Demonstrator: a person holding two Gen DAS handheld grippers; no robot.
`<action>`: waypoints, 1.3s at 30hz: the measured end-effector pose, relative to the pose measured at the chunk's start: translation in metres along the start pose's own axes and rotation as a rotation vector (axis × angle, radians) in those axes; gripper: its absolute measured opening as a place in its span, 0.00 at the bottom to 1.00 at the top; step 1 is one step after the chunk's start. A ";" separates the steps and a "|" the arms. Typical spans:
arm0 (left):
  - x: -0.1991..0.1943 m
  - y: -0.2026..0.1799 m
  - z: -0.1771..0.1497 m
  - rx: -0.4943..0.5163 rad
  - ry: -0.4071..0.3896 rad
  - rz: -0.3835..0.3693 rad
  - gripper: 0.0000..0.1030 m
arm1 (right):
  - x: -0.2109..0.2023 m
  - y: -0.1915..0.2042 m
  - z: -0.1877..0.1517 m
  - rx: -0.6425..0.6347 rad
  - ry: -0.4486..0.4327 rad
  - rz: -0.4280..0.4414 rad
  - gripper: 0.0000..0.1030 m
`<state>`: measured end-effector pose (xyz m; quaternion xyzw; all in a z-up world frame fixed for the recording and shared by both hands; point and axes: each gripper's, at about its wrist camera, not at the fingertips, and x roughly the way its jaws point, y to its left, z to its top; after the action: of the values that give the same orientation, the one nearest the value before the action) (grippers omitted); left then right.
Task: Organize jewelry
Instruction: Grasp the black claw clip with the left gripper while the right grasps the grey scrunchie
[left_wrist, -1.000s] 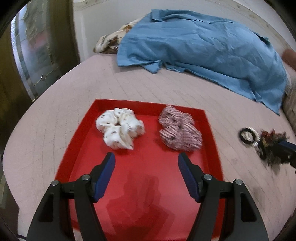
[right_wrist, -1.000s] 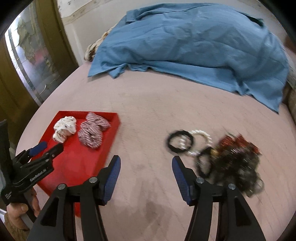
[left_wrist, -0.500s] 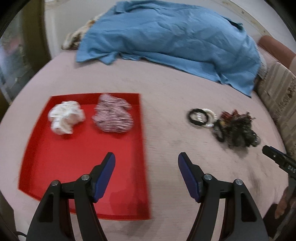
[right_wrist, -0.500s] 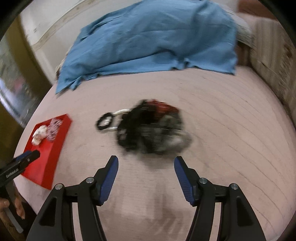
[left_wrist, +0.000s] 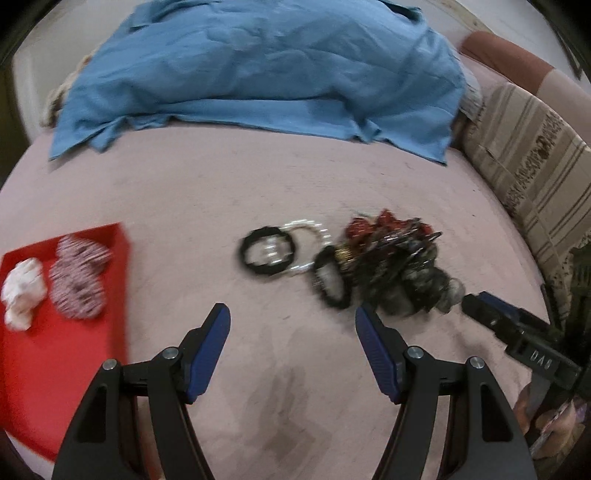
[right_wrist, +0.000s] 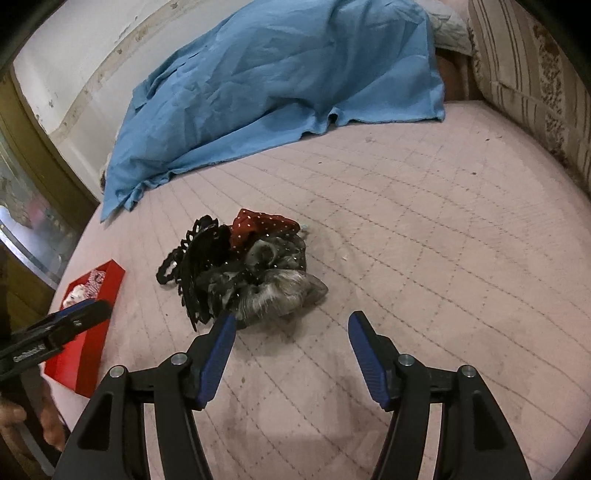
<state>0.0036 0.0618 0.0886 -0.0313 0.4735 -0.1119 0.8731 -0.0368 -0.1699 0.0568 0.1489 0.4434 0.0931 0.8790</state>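
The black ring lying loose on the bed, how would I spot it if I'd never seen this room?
Start at the pink bed cover, with the red tray at one edge and a dark heap of hair ties further along. Between them lie two overlapping rings. The black ring is the one nearer the tray, dark and thick, while its neighbour is pale and beaded.

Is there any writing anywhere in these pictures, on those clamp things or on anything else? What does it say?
"DAO": white letters, possibly upside down, on the black body of the right gripper, seen from the left wrist view.
"GenRobot.AI", small and partly blurred: on the side of the left gripper, seen from the right wrist view.
No lettering shows on the red tray, the scrunchie pile or the blue cloth.
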 end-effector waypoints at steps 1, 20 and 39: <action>0.006 -0.004 0.003 0.004 0.005 -0.013 0.67 | 0.002 -0.001 0.001 0.004 0.000 0.009 0.66; 0.073 -0.025 0.025 -0.018 0.098 -0.199 0.13 | 0.044 -0.013 0.013 0.073 0.047 0.105 0.48; -0.015 -0.017 -0.001 -0.046 -0.033 -0.173 0.07 | -0.019 0.029 0.003 -0.042 -0.018 0.121 0.08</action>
<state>-0.0080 0.0490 0.1026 -0.0938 0.4570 -0.1754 0.8669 -0.0468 -0.1492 0.0824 0.1578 0.4236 0.1540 0.8786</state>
